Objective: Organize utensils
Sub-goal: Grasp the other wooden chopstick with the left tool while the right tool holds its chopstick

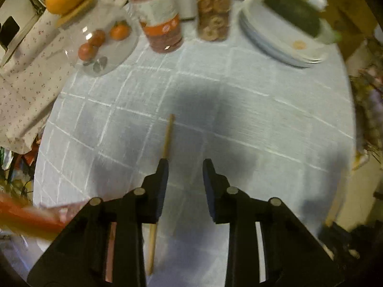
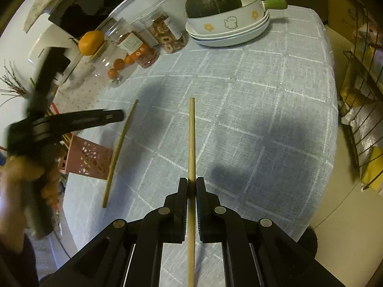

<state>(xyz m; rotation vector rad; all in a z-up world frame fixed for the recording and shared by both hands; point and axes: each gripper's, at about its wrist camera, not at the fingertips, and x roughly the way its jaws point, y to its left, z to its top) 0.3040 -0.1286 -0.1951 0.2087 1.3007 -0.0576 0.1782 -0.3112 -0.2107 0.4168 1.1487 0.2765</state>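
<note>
Looking down from the left wrist, we see the left gripper [image 1: 185,167] over the blue checked tablecloth [image 1: 263,110] with a clear gap between its fingers and nothing in it. One wooden chopstick [image 1: 167,136] lies flat on the cloth; its middle passes under the camera-left finger rather than between the pair. We judge this hand is lining up a pick of that stick. The next move calls for a small sideways shift to bring the stick between the pads, then a descent and a close. The view is blurred, so we cannot tell whether the finger touches the stick.

From the right wrist, the right gripper [image 2: 191,186] is clamped on a second chopstick [image 2: 191,138], which sticks out forward, lifted off the cloth. The loose chopstick [image 2: 119,148] lies near the left gripper [image 2: 115,116], just beside a pink perforated basket [image 2: 91,160] at the table edge. We take that basket as the likely destination for both sticks.
</note>
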